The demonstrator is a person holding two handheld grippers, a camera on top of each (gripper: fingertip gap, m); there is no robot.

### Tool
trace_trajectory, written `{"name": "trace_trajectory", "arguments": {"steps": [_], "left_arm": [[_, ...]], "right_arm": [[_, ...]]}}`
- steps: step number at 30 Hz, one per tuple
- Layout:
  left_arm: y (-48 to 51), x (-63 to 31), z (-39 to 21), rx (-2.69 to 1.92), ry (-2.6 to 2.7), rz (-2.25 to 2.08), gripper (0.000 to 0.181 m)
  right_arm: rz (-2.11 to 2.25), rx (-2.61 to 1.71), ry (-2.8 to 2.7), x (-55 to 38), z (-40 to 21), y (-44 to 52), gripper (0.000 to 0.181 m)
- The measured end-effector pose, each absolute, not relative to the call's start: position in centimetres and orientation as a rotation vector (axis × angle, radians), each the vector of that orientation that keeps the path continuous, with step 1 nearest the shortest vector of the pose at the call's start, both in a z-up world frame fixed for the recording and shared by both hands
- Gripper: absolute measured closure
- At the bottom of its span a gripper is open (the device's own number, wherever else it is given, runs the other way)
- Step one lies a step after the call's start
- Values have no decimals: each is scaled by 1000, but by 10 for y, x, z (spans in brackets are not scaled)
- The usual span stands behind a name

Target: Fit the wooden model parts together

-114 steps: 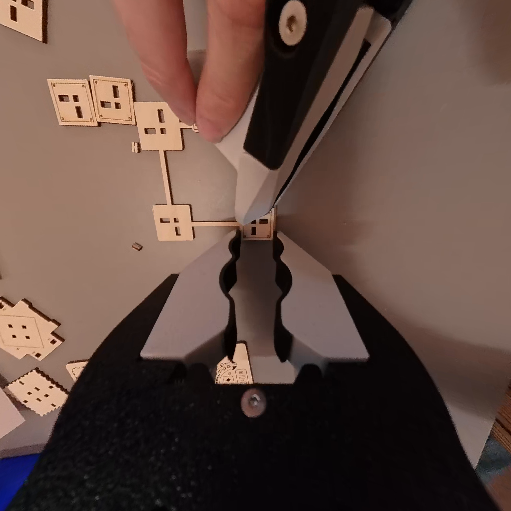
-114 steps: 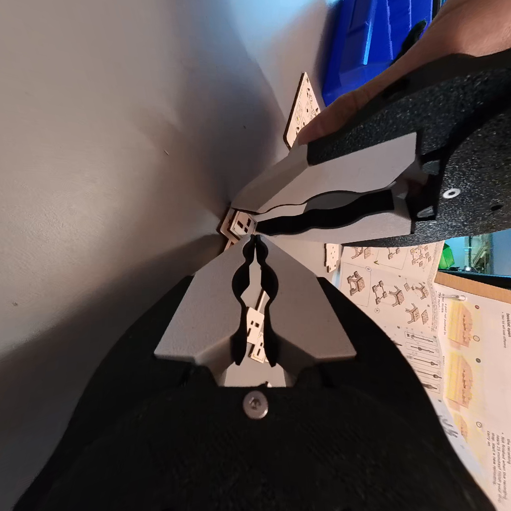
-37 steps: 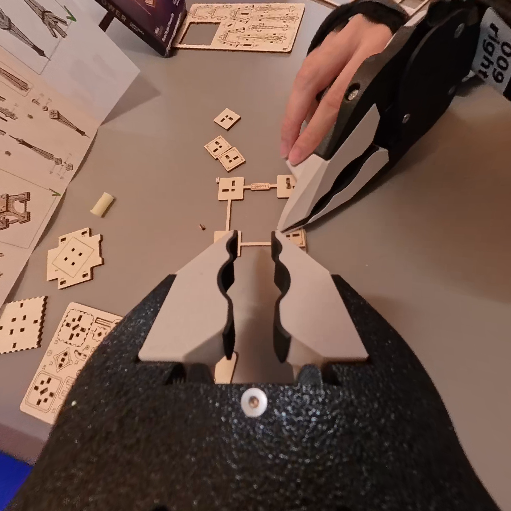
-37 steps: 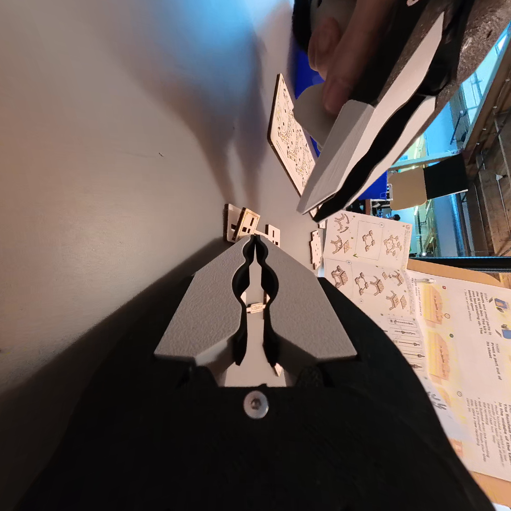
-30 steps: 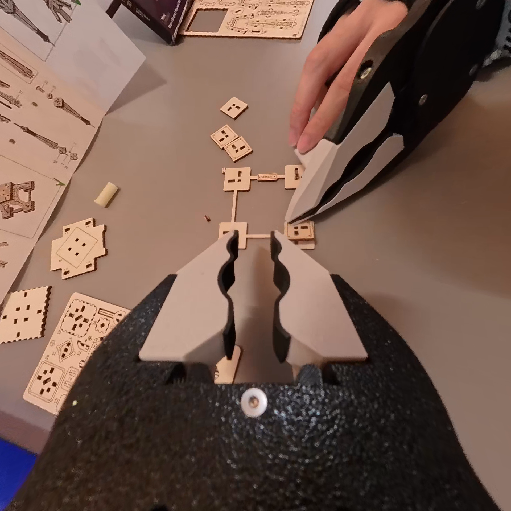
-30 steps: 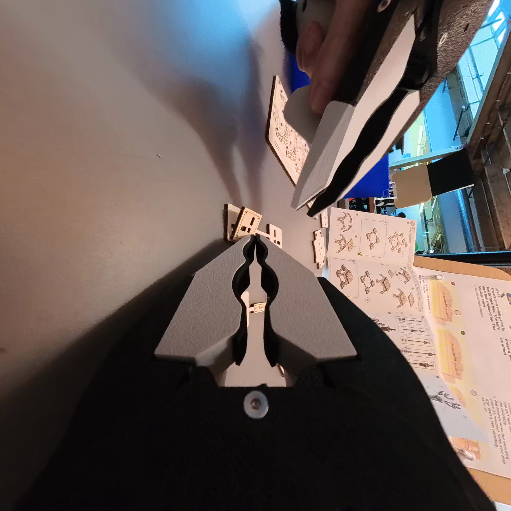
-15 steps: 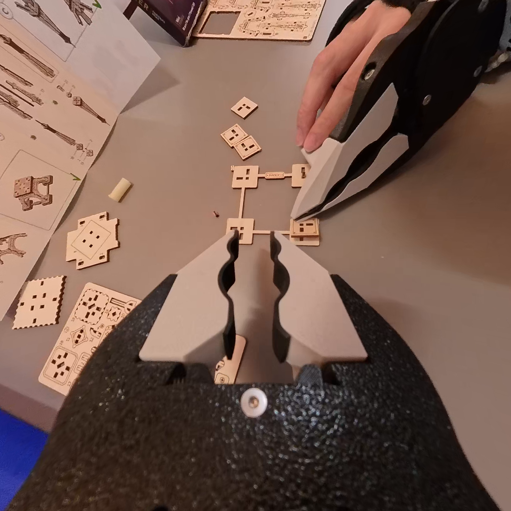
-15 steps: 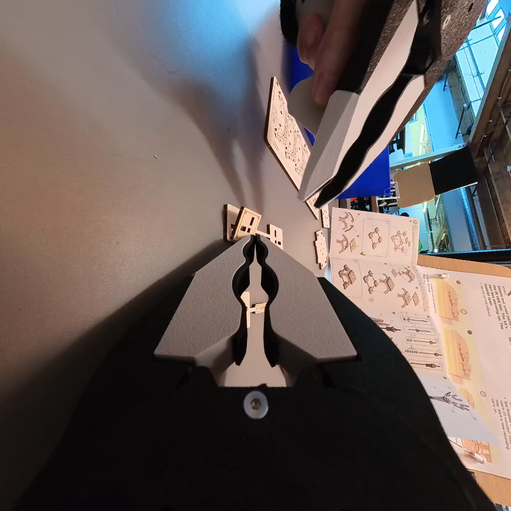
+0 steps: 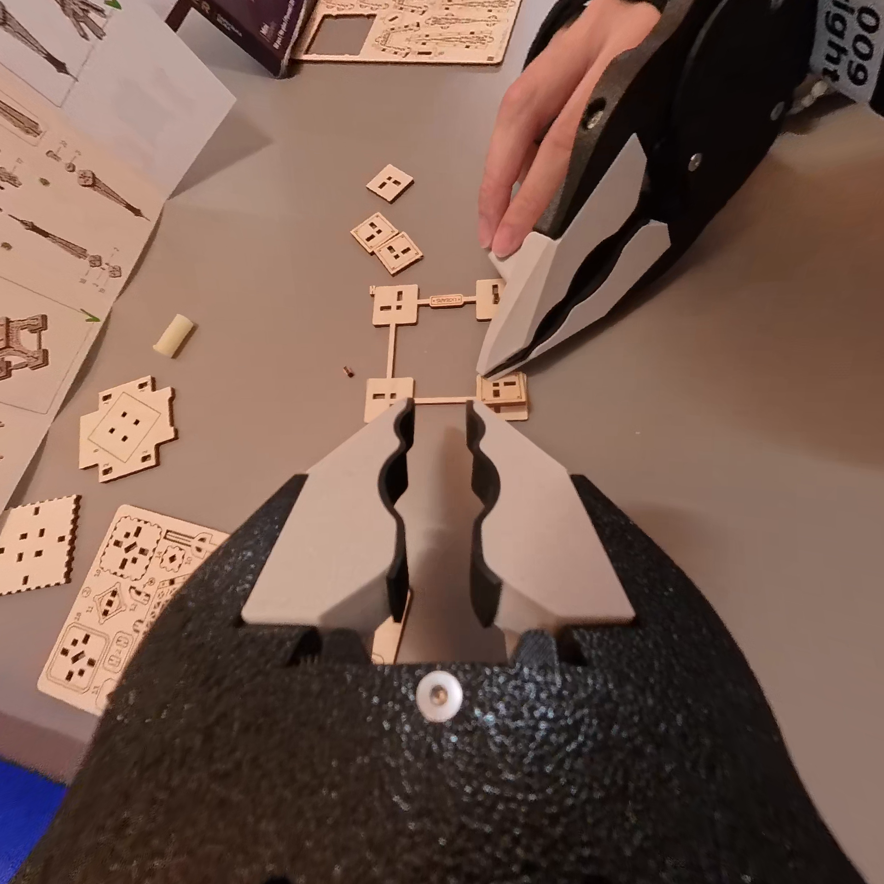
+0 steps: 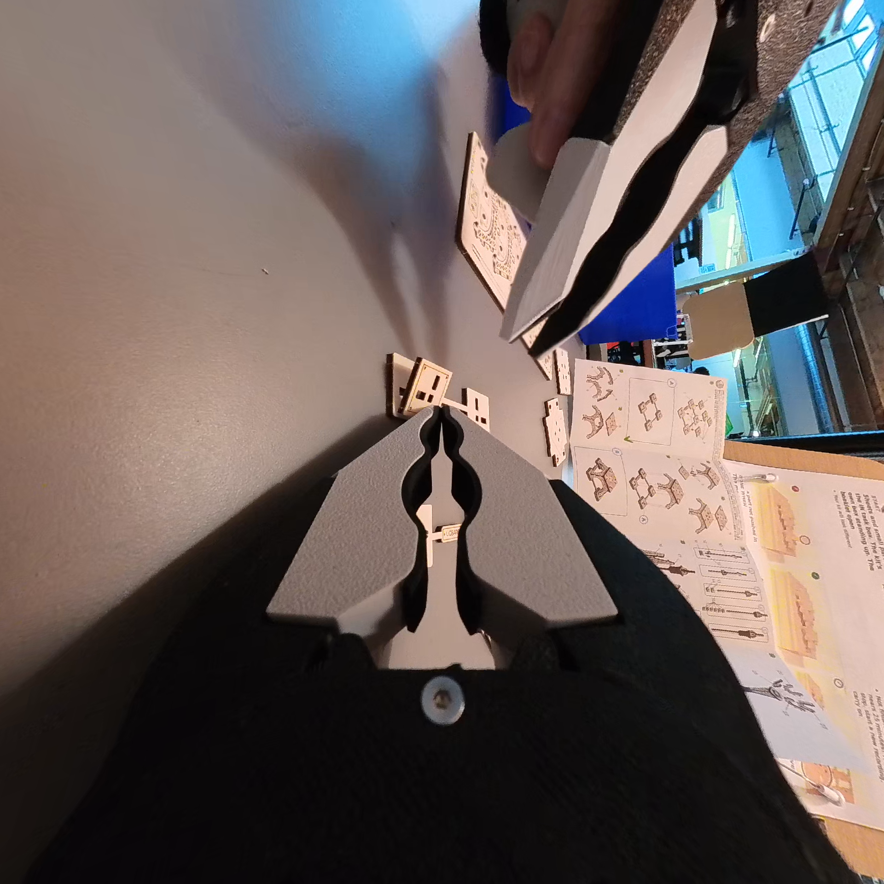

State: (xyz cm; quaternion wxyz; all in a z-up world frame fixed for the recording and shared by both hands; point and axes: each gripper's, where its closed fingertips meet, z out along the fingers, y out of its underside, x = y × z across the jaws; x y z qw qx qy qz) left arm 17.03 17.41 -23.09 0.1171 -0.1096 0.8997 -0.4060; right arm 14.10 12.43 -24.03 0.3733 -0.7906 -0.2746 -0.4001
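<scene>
Lifted back off the counter (image 9: 669, 478), the left gripper (image 9: 437, 406) hangs with fingers apart and empty, while the right gripper's (image 10: 439, 415) closed tips press the stacked square plate (image 9: 504, 391) lying just right of it.

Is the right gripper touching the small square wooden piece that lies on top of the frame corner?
Touching. In the right wrist view the right gripper, shut, meets the edge of the small square piece with no gap; the left wrist view agrees.

left wrist: high, downward | right wrist: table-level, sideways | shared: wooden frame (image 9: 393, 351) (image 10: 471, 404)
</scene>
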Motion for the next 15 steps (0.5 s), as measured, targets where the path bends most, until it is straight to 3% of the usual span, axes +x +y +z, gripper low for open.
{"name": "trace_trajectory", "arguments": {"steps": [15], "left_arm": [[166, 156, -244, -253, 2731, -1184, 153]], "right_arm": [[-1028, -2024, -705, 143, -244, 131, 181]]}}
